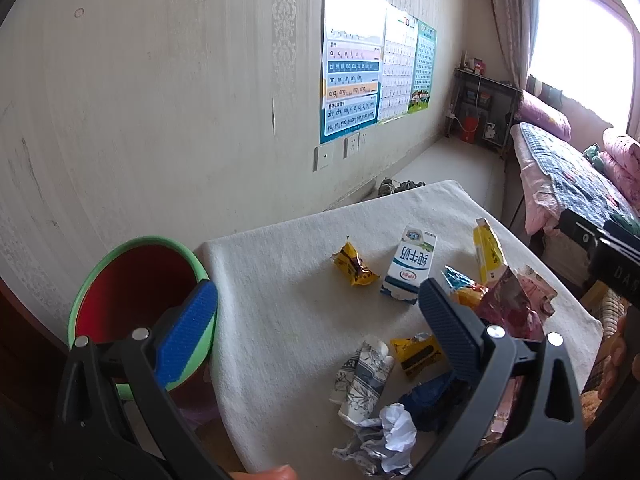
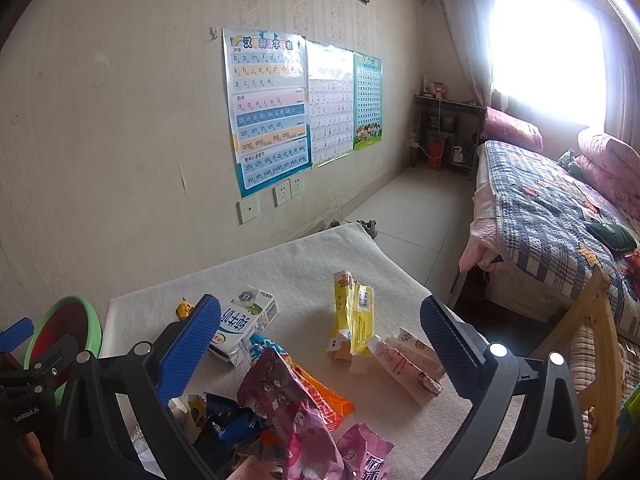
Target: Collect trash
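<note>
Nothing looks collected yet, as far as I can judge: the round plastic bin with the green rim and red inside (image 1: 136,288) stands off the left edge of the white cloth-covered table (image 1: 280,280), and the part of its inside that shows is bare, while all the litter is spread over the cloth. The left gripper (image 1: 316,320) hangs over the near end of the table with its blue and black fingers spread as wide as they go and nothing between them; the right gripper (image 2: 320,336) is just as wide apart and just as empty, hovering above the heap on its side. Left to pick up are a white and blue milk carton (image 1: 410,266), a crumpled yellow snack wrapper (image 1: 354,266), a flattened yellow carton (image 2: 352,316), a pale pink drink carton lying on its side (image 2: 404,360), a crinkled magenta foil bag (image 2: 292,408), an orange wrapper (image 2: 324,396) under it, a grey-patterned crushed paper pack (image 1: 364,380) and a ball of white paper (image 1: 392,432). The milk carton reads 纯牛奶 in blue. On the wall, a pinyin poster (image 2: 268,112) is headed 汉语拼音字母表, with rows such as "b p m f", "ang eng ing ong" and "zhi chi shi". The left gripper's body, seen from the right camera, carries the small print "GenRobot.AI".
</note>
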The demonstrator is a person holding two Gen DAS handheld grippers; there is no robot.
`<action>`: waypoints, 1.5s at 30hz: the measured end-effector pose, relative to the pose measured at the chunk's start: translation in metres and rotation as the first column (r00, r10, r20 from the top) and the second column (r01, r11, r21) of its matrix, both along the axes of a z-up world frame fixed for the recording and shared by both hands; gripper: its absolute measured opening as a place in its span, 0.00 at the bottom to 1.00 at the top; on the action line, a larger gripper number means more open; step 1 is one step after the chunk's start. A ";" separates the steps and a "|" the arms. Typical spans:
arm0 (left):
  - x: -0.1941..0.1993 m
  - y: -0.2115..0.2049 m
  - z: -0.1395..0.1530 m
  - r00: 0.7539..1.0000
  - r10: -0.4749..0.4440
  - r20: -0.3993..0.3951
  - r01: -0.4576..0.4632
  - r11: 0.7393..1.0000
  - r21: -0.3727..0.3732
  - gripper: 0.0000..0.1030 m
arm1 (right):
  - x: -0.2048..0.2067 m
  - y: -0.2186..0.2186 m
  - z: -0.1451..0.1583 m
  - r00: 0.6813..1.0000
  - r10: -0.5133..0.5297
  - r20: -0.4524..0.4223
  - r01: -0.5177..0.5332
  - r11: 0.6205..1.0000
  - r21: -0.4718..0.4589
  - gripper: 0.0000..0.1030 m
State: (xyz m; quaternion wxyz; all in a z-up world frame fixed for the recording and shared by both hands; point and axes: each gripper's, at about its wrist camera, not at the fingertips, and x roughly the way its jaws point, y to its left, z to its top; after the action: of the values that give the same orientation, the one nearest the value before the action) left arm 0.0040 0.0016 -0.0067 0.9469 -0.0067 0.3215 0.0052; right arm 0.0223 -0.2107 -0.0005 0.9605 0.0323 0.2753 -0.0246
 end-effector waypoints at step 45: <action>0.003 0.000 -0.007 1.000 0.000 -0.015 0.000 1.000 0.010 0.96 | 0.000 0.000 -0.003 1.000 0.002 -0.004 -0.002 1.000 0.004 0.93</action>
State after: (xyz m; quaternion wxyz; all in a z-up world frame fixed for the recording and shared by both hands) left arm 0.0069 0.0015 -0.0139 0.9445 -0.0020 0.3286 0.0068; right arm 0.0227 -0.2104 -0.0033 0.9599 0.0341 0.2774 -0.0232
